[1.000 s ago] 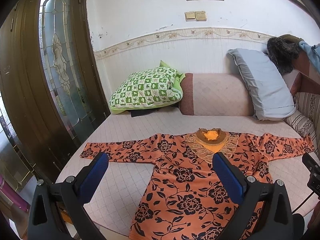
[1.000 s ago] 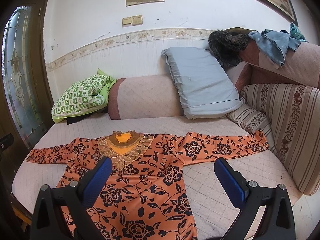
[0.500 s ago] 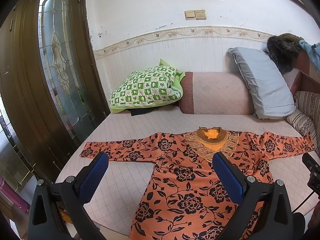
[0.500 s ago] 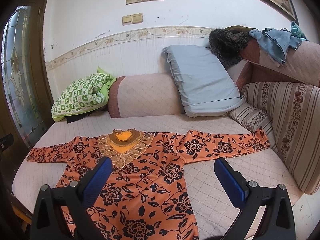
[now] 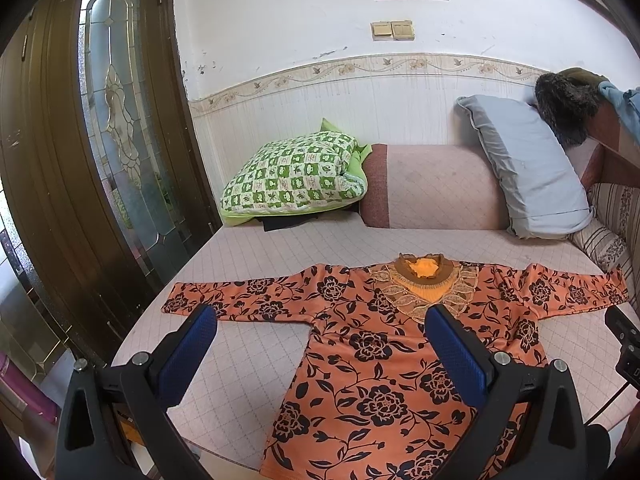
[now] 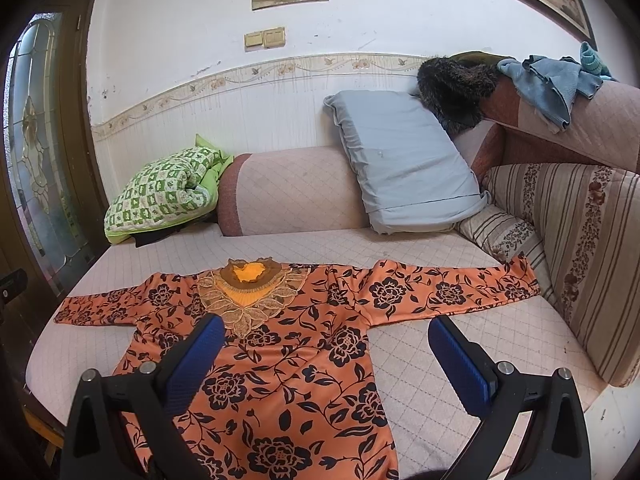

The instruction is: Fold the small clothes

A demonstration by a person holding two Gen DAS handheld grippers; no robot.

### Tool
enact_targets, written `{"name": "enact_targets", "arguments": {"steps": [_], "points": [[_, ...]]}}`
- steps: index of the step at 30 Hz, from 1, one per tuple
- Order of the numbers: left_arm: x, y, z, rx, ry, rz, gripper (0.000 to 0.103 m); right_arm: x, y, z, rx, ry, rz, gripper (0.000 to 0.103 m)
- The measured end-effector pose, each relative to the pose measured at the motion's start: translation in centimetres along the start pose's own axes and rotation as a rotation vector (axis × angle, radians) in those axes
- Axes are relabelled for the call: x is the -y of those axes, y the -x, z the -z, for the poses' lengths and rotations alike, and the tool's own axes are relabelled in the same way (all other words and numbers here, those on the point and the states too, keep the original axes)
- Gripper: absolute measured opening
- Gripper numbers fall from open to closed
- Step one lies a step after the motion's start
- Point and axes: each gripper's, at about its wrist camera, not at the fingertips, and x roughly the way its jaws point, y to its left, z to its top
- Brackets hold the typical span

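Right now both claws hang above the near edge of the daybed [image 5: 256, 364] with nothing in them. The left gripper [image 5: 320, 354] has its blue pads [image 5: 188, 354] spread wide, touching no cloth; one finger sits over bare quilted cover beneath the outstretched sleeve, the other over the garment's chest. The right gripper [image 6: 326, 360] is spread just as wide and just as empty, its left pad [image 6: 196, 356] over the body of the top and its other pad over bare mattress cover. The orange floral top [image 6: 288, 344] lies flat and face up on the daybed, both long sleeves stretched straight out to the sides, its lace-trimmed collar [image 6: 250, 280] towards the back and its hem running off the near edge of both views. Behind it, against the wall, sit a green checked pillow [image 5: 292, 176], a pink bolster [image 5: 432, 188] and a grey pillow [image 6: 404, 164], all well apart from the top. A striped cushion [image 6: 580, 248] stands just beside the right sleeve's cuff.
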Motion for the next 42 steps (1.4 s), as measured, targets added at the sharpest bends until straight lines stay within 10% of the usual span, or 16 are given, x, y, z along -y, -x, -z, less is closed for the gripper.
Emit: {"name": "enact_targets", "arguments": {"steps": [27, 34, 42], "points": [[0.8, -2.0, 0.3, -0.047, -0.023, -0.001, 0.103, 0.9, -2.0, 0.5, -0.050, -0.030, -0.001, 0.103], [2.9, -8.6, 4.3, -0.368, -0.031, 0.184, 0.103, 4.3, -4.6, 1.3, -0.095, -0.078, 0.033, 0.103], [5.9, -13.5, 10.4, -0.551, -0.101, 0.098, 0.103, 20.4, -10.4, 4.0, -0.196, -0.347, 0.194, 0.103]]}}
